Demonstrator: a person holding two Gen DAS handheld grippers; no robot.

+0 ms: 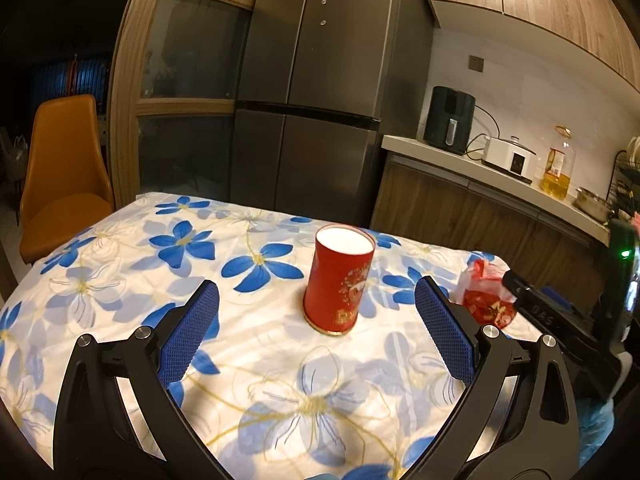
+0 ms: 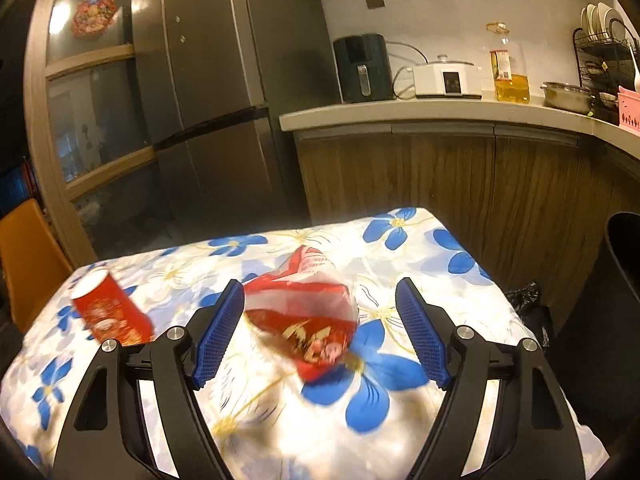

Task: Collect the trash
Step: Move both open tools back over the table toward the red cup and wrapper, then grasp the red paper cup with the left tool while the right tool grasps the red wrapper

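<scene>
A red paper cup (image 1: 339, 278) with gold print stands upright on the flowered tablecloth (image 1: 248, 364), just beyond my left gripper (image 1: 316, 300), whose blue pads are spread wide and hold nothing. A crumpled red and white snack wrapper (image 2: 308, 316) lies on the cloth between the spread fingers of my right gripper (image 2: 320, 300), and neither pad touches it. The same wrapper (image 1: 484, 292) shows at the right in the left wrist view, with the right gripper's black body beside it. The cup (image 2: 110, 312) appears at the left in the right wrist view.
An orange chair (image 1: 60, 176) stands at the table's far left. A steel fridge (image 1: 312, 92) and a wooden counter (image 2: 440, 114) with appliances and an oil bottle lie beyond. A dark bin (image 2: 624, 280) and a black bag (image 2: 526, 296) sit off the table's right edge.
</scene>
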